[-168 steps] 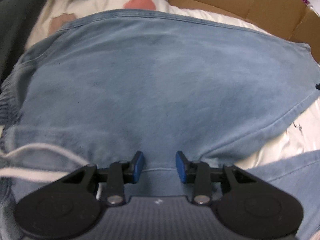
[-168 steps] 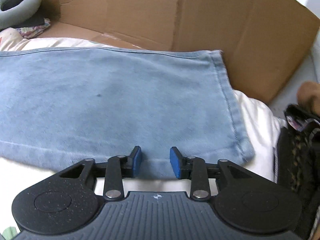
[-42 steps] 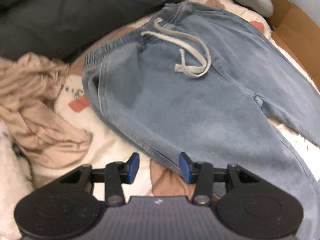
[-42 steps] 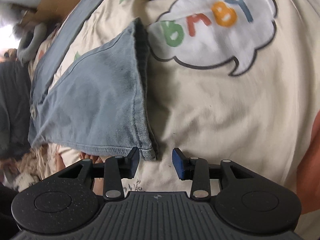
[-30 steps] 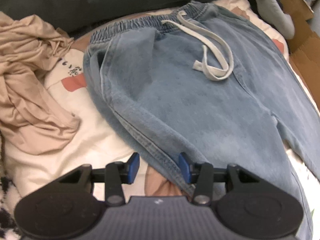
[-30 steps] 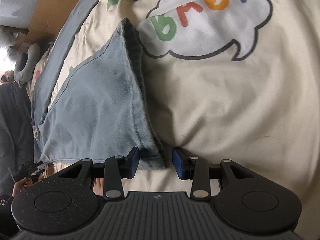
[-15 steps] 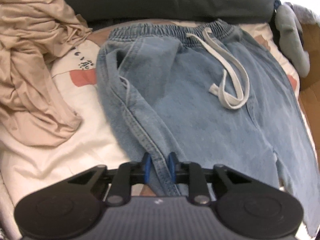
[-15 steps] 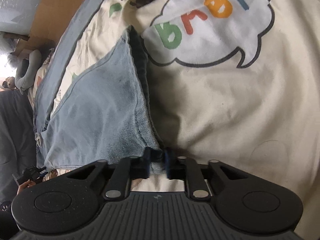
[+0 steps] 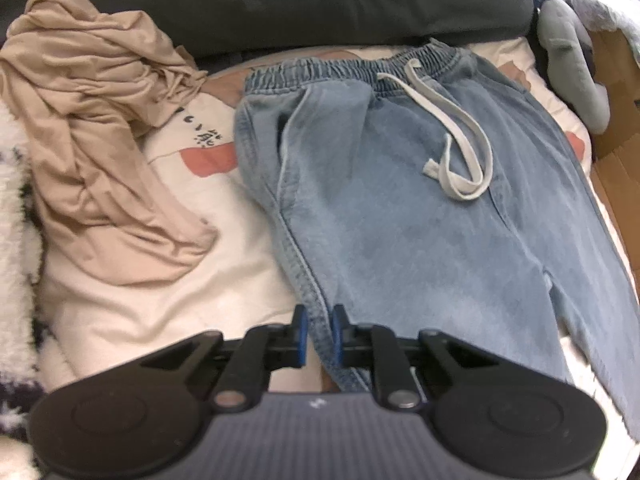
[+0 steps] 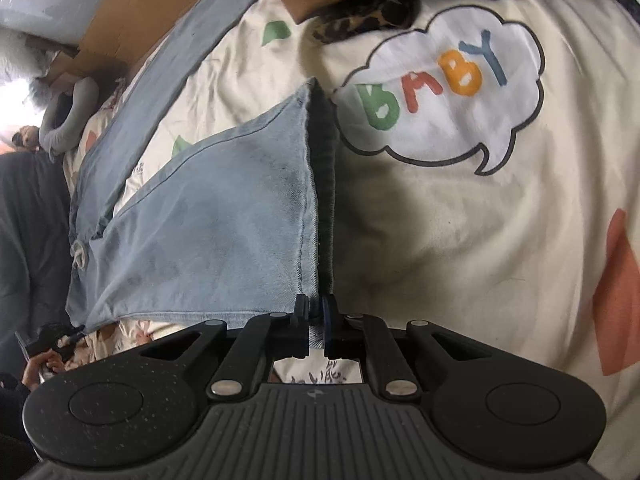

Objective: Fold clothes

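Through my left wrist camera, my left gripper was clenched on the outer side seam of the jeans, its jaws having just closed, with the denim edge pinched between the blue pads. The jeans lay flat on the cream bedspread, their long axis running away from my claw up to the elastic waistband at the far end, the drawstring loose on top. A crumpled beige garment sat well apart to the left.

Through my right wrist camera, my right gripper was clamped on the near corner of the leg hem, its jaws also just closed on the cloth. The leg stretched off to the left toward the waist. I judged that the fold turned on that length: my right claw held the cuff end, my left the seam nearer the waist, so the seam between them was the edge to carry across.
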Tool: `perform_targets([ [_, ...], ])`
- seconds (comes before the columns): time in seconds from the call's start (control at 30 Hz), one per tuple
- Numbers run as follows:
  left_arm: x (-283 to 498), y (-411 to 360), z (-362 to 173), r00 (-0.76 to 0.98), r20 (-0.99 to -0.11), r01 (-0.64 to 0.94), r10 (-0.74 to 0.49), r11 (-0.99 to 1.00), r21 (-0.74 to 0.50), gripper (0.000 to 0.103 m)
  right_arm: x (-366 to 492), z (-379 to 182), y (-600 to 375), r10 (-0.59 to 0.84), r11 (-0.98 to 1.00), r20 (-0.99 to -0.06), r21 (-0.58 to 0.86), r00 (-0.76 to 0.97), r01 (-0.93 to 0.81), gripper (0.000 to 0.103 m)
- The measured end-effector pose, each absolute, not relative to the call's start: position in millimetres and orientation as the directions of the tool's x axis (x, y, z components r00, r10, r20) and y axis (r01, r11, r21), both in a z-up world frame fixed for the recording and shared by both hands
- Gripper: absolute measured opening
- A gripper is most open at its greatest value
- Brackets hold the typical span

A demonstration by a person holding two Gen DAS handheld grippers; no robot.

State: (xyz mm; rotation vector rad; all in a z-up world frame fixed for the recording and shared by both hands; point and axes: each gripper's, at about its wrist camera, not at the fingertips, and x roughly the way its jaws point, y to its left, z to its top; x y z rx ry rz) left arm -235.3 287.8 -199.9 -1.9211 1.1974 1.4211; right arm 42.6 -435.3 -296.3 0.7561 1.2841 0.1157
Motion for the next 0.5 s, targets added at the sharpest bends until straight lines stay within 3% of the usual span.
perform_targets([
  [0.27, -240, 300, -190, 0.089, -0.923, -0.879, -0.374, -0.465, 0.104, 0.012, 34, -266, -454, 0.402, 0.809, -0.871, 0.483, 0.284, 0.336, 0.000],
  [0.5, -237, 284, -215, 0.081, -0.907, -0.879, -0.413, -0.459, 0.130, 0.015, 27, -298, -465, 0.413, 0.774, -0.868, 0.494, 0.274, 0.396, 0.000],
])
